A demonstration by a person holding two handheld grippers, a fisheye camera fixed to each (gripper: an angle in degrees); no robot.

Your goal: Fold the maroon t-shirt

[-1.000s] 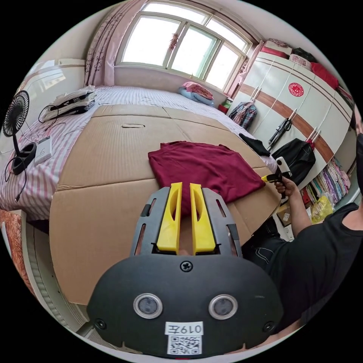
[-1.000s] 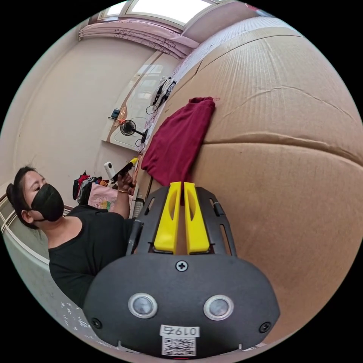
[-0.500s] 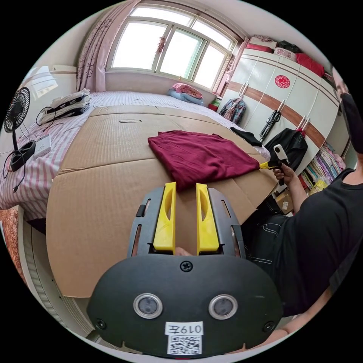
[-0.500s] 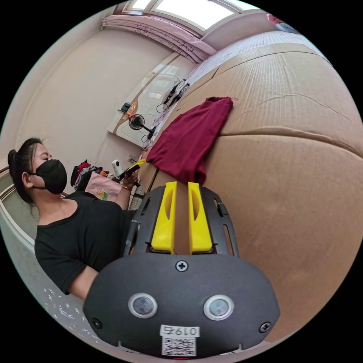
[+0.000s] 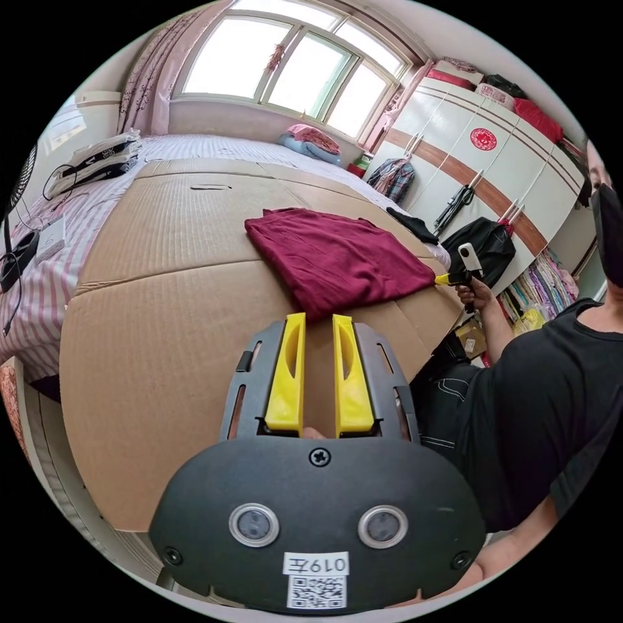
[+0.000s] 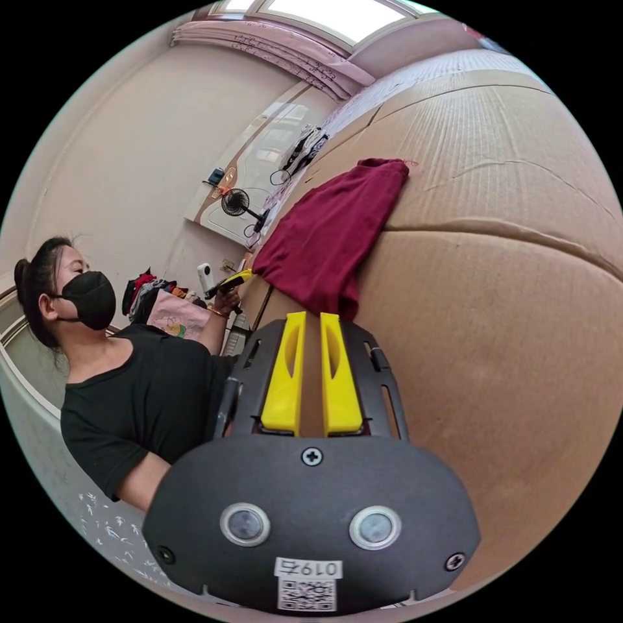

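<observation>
1. The left gripper point(image 5: 318, 317) has two yellow jaws with a small gap between them, holding nothing. It hovers just short of the shirt's near edge.
2. The right gripper point(image 6: 313, 316) also has two yellow jaws with a narrow gap, holding nothing, close to the shirt's corner.
3. One maroon t-shirt point(image 5: 334, 256) lies folded flat on the cardboard sheet point(image 5: 162, 311) that covers the bed.
4. One person point(image 6: 130, 396) in a black top stands beside the bed.
5. Far off are one window point(image 5: 285, 65) and one white wardrobe point(image 5: 493, 169).
</observation>
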